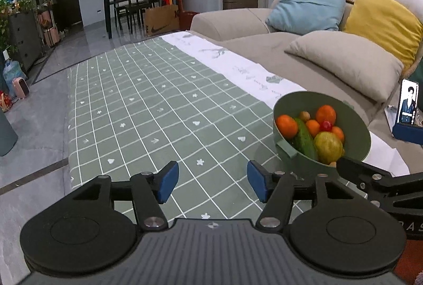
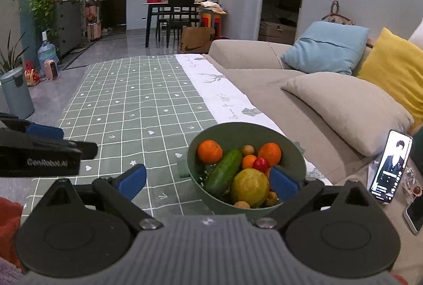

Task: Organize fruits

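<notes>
Green bowl [image 2: 246, 131] near the table's sofa-side edge, heaped: oranges, cucumber [image 2: 223, 172], yellow-green fruit. Left gripper [image 1: 212, 181] and right gripper [image 2: 208, 179] both spread wide, empty.

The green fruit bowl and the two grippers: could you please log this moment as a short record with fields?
surface: green checked tablecloth
container: round green bowl, near the cloth's white border
contents: three big oranges, the clearest at the left; dark green cucumber; large yellow-green fruit; small red fruit
left gripper: open, empty
right gripper: open, empty, one blue pad over the bowl
</notes>
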